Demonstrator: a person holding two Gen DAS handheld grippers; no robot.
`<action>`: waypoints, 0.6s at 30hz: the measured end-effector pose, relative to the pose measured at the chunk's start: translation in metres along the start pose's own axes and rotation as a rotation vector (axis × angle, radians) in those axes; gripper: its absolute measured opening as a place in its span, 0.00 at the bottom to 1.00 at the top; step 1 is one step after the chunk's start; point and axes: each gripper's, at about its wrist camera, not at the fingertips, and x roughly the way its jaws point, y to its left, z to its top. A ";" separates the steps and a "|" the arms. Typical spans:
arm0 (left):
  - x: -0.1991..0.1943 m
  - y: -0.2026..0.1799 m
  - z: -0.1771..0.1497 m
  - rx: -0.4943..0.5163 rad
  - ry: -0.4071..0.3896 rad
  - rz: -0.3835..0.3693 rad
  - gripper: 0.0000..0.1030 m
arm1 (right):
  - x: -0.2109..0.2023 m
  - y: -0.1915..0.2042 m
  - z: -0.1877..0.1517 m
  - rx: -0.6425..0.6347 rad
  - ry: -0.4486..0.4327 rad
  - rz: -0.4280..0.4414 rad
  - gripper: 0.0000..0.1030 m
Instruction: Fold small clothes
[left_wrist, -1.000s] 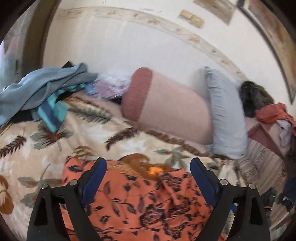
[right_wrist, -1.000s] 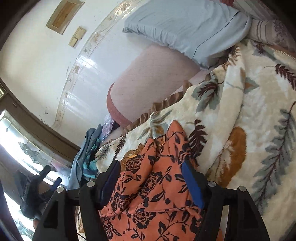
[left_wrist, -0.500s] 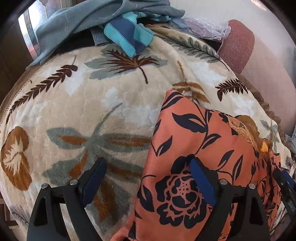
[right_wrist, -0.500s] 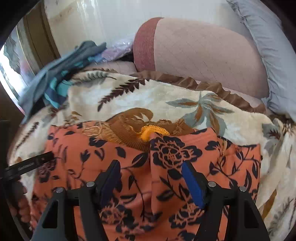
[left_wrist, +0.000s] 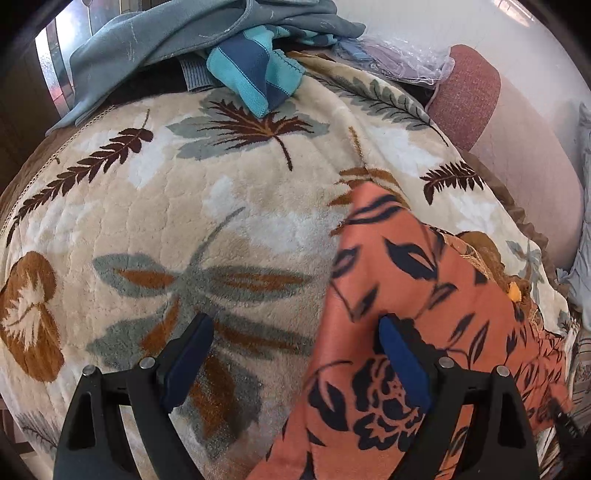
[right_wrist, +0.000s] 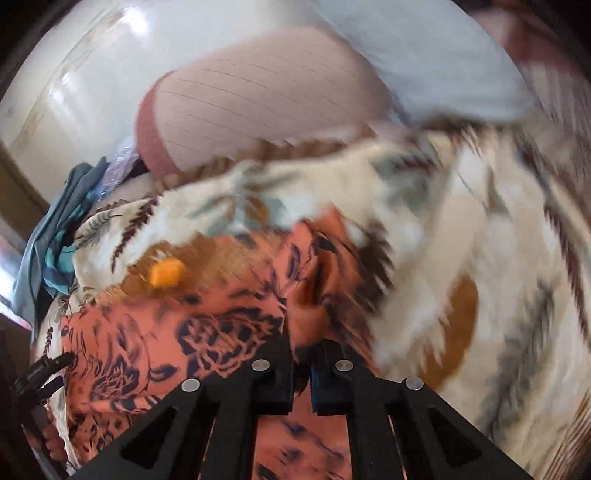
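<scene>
An orange garment with dark flowers (left_wrist: 406, 266) lies spread on a leaf-patterned blanket (left_wrist: 184, 221). My left gripper (left_wrist: 295, 320) is open and straddles its left edge: the right finger (left_wrist: 402, 354) is over the cloth, the left over bare blanket. In the blurred right wrist view the orange garment (right_wrist: 166, 332) is bunched up at my right gripper (right_wrist: 304, 350). Its jaws are closing and pinch a raised fold of the cloth. A brown piece with an orange tag (right_wrist: 164, 275) shows at the garment's far edge.
A pile of grey-blue and teal striped clothes (left_wrist: 255, 74) sits at the blanket's far left edge. A pink bolster (right_wrist: 258, 103) and a pale grey pillow (right_wrist: 443, 55) lie against the wall behind. The left tool (right_wrist: 40, 373) shows at the right view's left edge.
The right jaws went from wide apart to pinched on a fold of the orange garment while that hand swung sideways. The left gripper dropped and tilted down to the garment's left edge, then held still.
</scene>
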 end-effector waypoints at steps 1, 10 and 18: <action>-0.001 0.000 -0.001 0.002 -0.005 0.002 0.89 | 0.004 -0.015 -0.010 0.039 0.014 0.002 0.08; -0.018 -0.005 -0.016 0.105 -0.125 0.176 0.89 | -0.033 -0.079 -0.022 0.335 -0.187 0.199 0.58; 0.006 -0.023 -0.040 0.303 -0.151 0.271 0.91 | 0.041 -0.011 -0.035 -0.022 0.027 0.202 0.25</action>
